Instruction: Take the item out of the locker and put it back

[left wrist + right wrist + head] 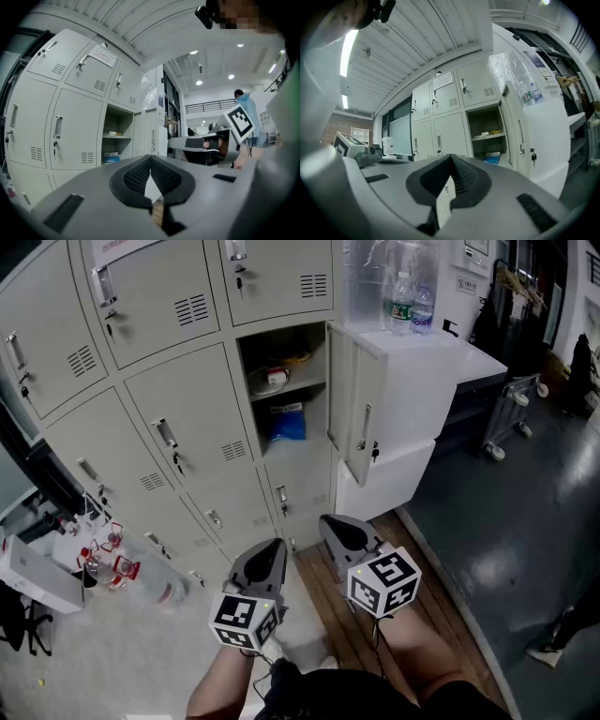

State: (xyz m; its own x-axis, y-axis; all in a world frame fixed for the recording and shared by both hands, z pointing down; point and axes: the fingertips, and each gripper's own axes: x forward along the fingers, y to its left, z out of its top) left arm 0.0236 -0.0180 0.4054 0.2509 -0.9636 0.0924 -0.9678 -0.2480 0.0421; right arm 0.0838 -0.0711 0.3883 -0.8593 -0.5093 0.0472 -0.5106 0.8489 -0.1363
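Observation:
One locker (281,390) in the grey bank stands open, its door (361,413) swung out to the right with a key in the lock. A blue packet (287,422) lies in its lower part, and a white and red item (272,378) with something yellow rests on the shelf above. Both grippers hover level in front of the lockers, well short of the opening. My left gripper (273,549) (150,161) is shut and holds nothing. Just right of it, my right gripper (332,523) (451,161) is also shut and holds nothing. The blue packet (492,159) shows ahead in the right gripper view.
A white cabinet (422,381) stands right of the open door with water bottles (409,301) on top. A wheeled cart (511,413) is farther right. At the left, a low surface (103,563) carries small red and clear items. A person's shoe (544,650) shows at the lower right.

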